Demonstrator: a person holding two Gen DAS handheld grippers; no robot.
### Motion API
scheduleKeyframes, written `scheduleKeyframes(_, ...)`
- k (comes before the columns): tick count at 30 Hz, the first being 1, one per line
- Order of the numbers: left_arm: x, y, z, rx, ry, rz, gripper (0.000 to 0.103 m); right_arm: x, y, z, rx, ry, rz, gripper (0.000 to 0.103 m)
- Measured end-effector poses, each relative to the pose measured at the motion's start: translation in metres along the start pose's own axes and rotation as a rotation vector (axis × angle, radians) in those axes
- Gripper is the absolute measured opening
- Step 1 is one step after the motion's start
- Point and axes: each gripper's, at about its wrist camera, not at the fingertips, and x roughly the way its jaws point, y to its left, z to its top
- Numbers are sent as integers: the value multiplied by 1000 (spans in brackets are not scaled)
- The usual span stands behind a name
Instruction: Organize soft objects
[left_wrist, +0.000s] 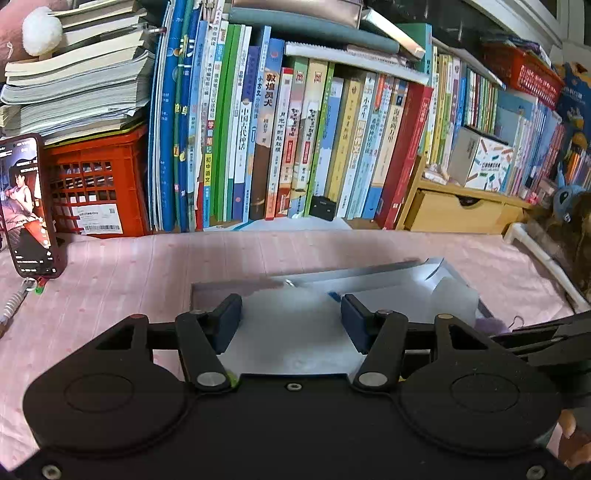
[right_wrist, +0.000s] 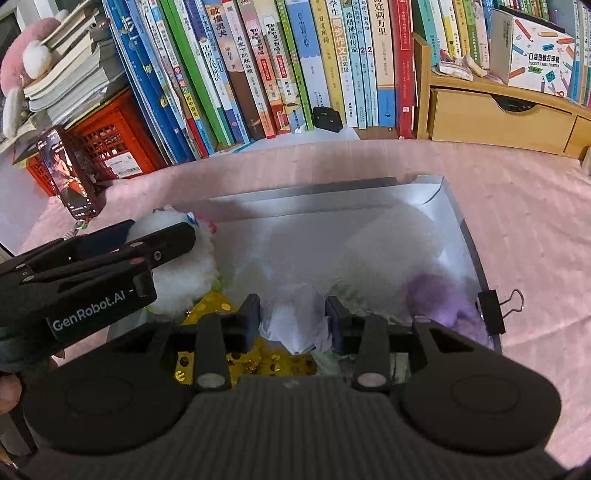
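A grey box (right_wrist: 458, 221) lined with white plastic stands on the pink cloth. In the right wrist view my left gripper (right_wrist: 162, 230) is shut on a white fluffy toy (right_wrist: 184, 269) at the box's left side. In its own view the left gripper (left_wrist: 291, 314) has the white toy (left_wrist: 291, 325) between its blue pads. My right gripper (right_wrist: 293, 317) holds a fold of the white plastic liner (right_wrist: 291, 321) between its pads, above gold sequin fabric (right_wrist: 266, 363). A purple fluffy toy (right_wrist: 439, 295) lies in the box at the right.
A black binder clip (right_wrist: 495, 310) grips the box's right rim. A phone (right_wrist: 66, 173) leans against a red crate (right_wrist: 114, 144) at the left. A row of books (right_wrist: 295, 62) and a wooden drawer unit (right_wrist: 498, 118) stand behind the box.
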Motion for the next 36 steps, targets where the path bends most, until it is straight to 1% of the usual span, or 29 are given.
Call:
scheduleKeyframes(2, -3, 1, 1, -16, -5, -5, 58, -3, -1, 0, 4, -5, 9, 50)
scheduleKeyframes(3, -5, 1, 2, -23, -8, -6, 62, -4, -2, 0, 5, -6, 12, 56)
scheduleKeyframes(4, -7, 1, 3, -28, -14, -6, 66, -5, -3, 0, 7, -9, 15, 60)
scheduleKeyframes(7, -16, 0, 5, -28, -41, 1, 73, -11, -6, 0, 12, -23, 22, 63)
scheduleKeyframes(9, -22, -2, 7, -30, -54, 8, 75, -16, -7, 0, 13, -34, 25, 65)
scheduleKeyframes(15, -44, -5, 10, -48, -84, -7, 82, -34, -10, -2, -4, -71, 19, 69)
scheduleKeyframes(20, -65, -9, 9, -41, -110, -7, 85, -54, -13, -9, -29, -120, 8, 75)
scheduleKeyframes(22, -75, -10, 8, -47, -118, -14, 85, -63, -13, -12, -35, -141, 10, 79)
scheduleKeyframes(27, -100, -17, 1, -54, -128, -27, 87, -87, -17, -21, -50, -213, 12, 85)
scheduleKeyframes(30, -117, -25, -8, -35, -142, -49, 87, -101, -22, -29, -53, -256, 21, 86)
scheduleKeyframes(36, -148, -45, -24, 21, -178, -68, 88, -124, -36, -46, -47, -313, 44, 88)
